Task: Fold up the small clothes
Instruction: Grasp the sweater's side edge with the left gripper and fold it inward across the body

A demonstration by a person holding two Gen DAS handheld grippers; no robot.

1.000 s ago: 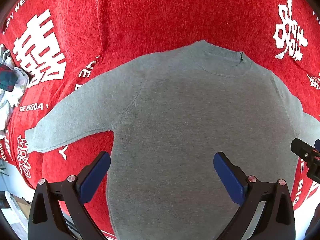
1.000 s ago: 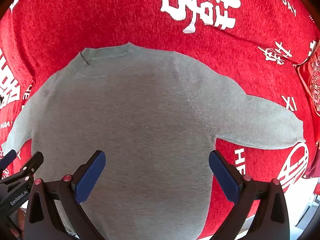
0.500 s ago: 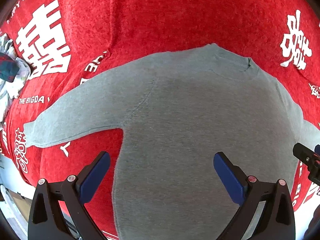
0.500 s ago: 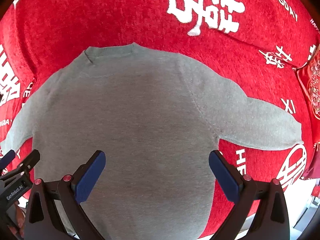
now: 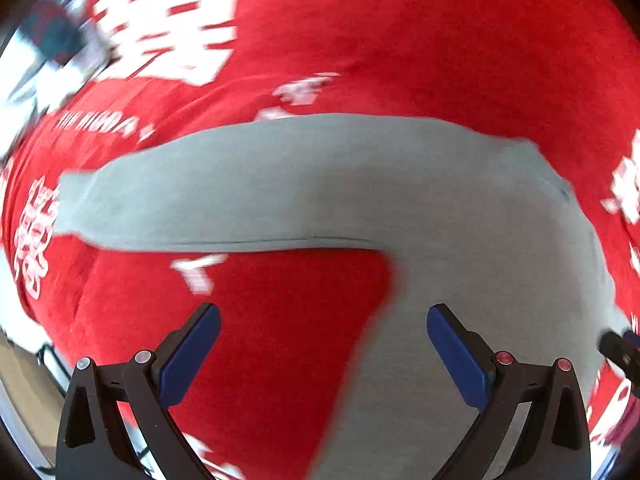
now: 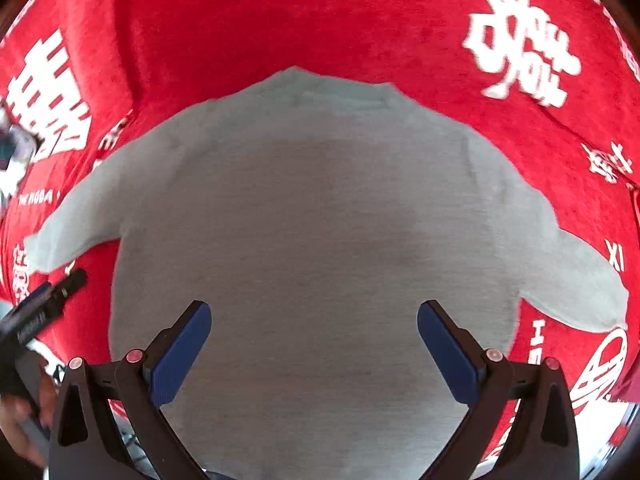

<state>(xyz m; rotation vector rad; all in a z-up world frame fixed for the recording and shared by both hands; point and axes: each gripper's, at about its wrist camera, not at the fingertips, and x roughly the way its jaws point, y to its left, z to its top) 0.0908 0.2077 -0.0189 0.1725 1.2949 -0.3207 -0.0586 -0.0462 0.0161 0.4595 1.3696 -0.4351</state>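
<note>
A small grey sweater (image 6: pixel 312 216) lies flat, sleeves spread, on a red cloth with white lettering (image 6: pixel 280 20). In the left wrist view the sweater (image 5: pixel 360 184) shows its left sleeve (image 5: pixel 168 200) stretched across the middle. My left gripper (image 5: pixel 323 350) is open and empty, above the red cloth just below the sleeve, at the sweater's left side edge. My right gripper (image 6: pixel 314 346) is open and empty above the sweater's lower body. The left gripper's tip (image 6: pixel 44 304) shows at the left edge of the right wrist view.
The red cloth (image 5: pixel 400 40) covers the whole surface. A bundle of other clothes (image 5: pixel 52 40) lies at the far left. The table edge (image 5: pixel 24 380) shows at the lower left. The right gripper's tip (image 5: pixel 620 348) shows at the right edge.
My left gripper has swung left, from over the sweater's body to beside the left sleeve; the view is motion-blurred. My right gripper has shifted left toward the middle of the body.
</note>
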